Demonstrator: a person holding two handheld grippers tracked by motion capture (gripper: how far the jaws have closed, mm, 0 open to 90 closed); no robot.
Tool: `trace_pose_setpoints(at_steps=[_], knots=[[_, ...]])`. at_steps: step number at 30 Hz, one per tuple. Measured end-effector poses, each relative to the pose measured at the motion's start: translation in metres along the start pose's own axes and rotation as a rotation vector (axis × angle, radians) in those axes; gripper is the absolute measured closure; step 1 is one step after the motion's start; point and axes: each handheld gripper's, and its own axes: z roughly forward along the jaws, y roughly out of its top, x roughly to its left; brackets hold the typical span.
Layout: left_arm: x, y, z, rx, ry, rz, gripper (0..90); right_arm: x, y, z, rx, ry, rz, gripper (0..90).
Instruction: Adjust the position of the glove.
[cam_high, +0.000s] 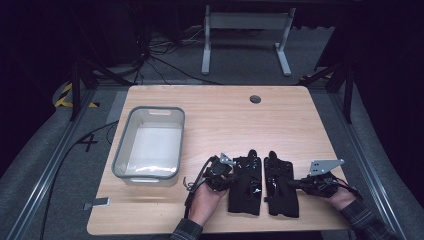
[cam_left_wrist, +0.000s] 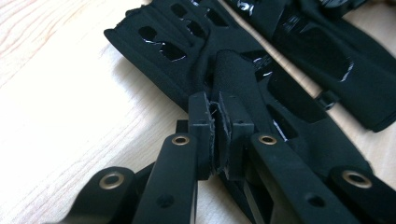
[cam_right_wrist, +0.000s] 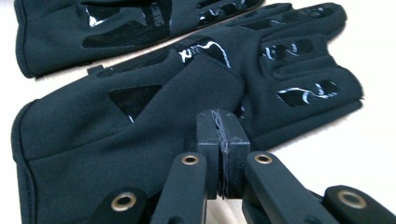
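Two black gloves lie side by side near the table's front edge, fingers pointing away. My left gripper (cam_high: 234, 176) comes in from the left, shut on a raised fold of the left glove (cam_high: 245, 187). In the left gripper view the jaws (cam_left_wrist: 218, 135) pinch that fold of the left glove (cam_left_wrist: 177, 51), with the right glove (cam_left_wrist: 336, 51) beyond. My right gripper (cam_high: 296, 184) meets the right glove (cam_high: 281, 192) at its right edge. In the right gripper view the gripper (cam_right_wrist: 222, 140) is shut at the near edge of the right glove (cam_right_wrist: 116, 135), which seems nipped between its jaws.
A clear plastic bin (cam_high: 150, 109) with nothing visible inside stands on the left half of the wooden table (cam_high: 225, 115). A round cable hole (cam_high: 255, 99) sits near the far edge. Bare wood lies behind the gloves, and a table frame (cam_high: 245, 30) stands on the floor beyond.
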Motion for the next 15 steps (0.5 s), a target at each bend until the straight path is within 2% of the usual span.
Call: trace_pose_setpoints(at_steps=[6,11,15], knots=[[-0.001,0.006,-0.006,-0.034,-0.042,-0.001,85.1,0.001,0.004,0.004,0.004,0.003,0.010,89.6],[-0.003,0.013,-0.008,-0.076,-0.081,-0.009,85.1,0.003,0.010,0.010,0.007,0.011,0.004,89.7],[-0.003,0.019,-0.011,-0.094,-0.098,0.001,85.2,0.004,0.014,0.014,0.012,0.011,-0.009,89.8]])
